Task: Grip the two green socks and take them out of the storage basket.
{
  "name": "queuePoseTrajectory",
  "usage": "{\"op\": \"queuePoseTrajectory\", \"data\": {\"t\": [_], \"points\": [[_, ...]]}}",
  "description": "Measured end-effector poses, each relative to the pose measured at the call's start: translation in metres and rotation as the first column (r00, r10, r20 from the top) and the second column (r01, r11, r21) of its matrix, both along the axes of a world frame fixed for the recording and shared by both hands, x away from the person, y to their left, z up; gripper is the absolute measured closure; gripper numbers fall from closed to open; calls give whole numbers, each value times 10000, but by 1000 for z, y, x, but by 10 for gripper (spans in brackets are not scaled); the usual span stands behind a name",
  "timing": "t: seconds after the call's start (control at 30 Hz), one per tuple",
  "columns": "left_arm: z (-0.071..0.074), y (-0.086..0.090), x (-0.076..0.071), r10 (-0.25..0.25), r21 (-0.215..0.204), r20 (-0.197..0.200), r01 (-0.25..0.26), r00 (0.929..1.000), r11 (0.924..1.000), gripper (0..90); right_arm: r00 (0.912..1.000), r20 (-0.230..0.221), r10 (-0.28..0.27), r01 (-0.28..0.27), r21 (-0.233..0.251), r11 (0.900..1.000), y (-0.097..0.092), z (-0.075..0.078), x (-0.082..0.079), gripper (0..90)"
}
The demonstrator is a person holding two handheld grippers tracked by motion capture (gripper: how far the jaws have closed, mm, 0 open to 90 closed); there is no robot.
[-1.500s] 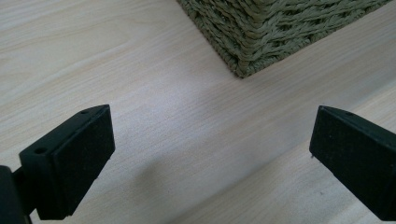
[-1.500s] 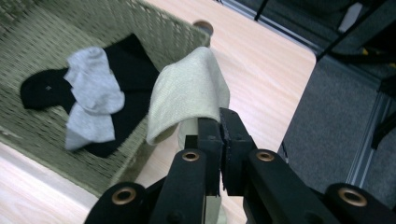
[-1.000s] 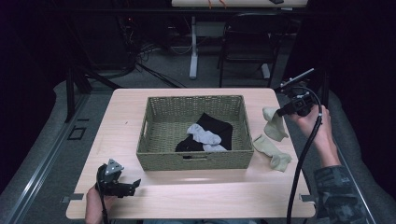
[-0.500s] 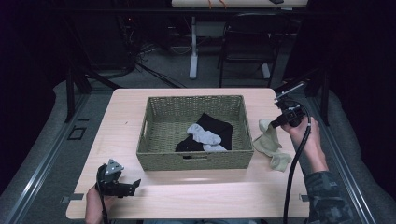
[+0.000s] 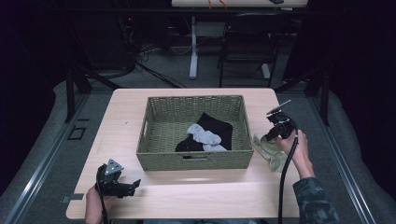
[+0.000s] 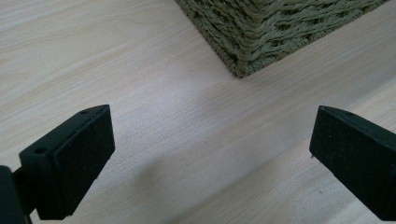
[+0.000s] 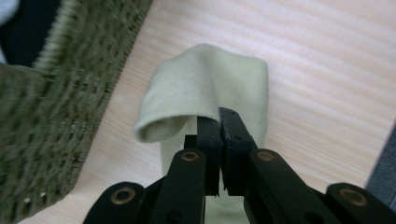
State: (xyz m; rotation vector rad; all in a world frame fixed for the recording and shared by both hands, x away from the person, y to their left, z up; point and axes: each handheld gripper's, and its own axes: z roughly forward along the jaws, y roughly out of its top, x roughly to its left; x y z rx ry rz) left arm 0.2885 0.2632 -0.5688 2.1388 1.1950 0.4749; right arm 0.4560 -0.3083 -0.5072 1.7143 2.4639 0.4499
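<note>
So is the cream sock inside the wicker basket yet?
No, the cream sock lies on the table right of the wicker basket.

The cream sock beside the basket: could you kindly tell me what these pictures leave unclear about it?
- High view: the cream sock is small; the right gripper and hand cover its far side.
- Right gripper view: its lower end is hidden behind the shut gripper.
- Right gripper view: the basket wall is blurred, its contents cut off by the edge.

I can read no text, label or number anywhere I look. Nothing carries a brand or sign.
</note>
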Motion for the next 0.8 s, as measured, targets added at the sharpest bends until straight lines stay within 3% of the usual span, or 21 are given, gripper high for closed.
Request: {"op": "queuePoseTrajectory", "data": {"t": [0.17,0.23,0.57,0.8], "points": [[0,0,0,-12,-7,1,12,10000,10000,0,9993,-15,-360,361,307,9989,-3,-15,0,854],[0,0,0,28,-50,1,-28,10000,10000,0,9997,-142,-219,223,286,9993,-6,-13,-1,817],[0,-1,0,39,-99,53,-38,10000,9999,0,9981,613,46,-68,371,9993,-7,21,-23,555],[0,-1,0,35,-101,52,-34,10000,9999,0,9923,1178,373,-474,842,9953,-9,40,-48,338]]}}
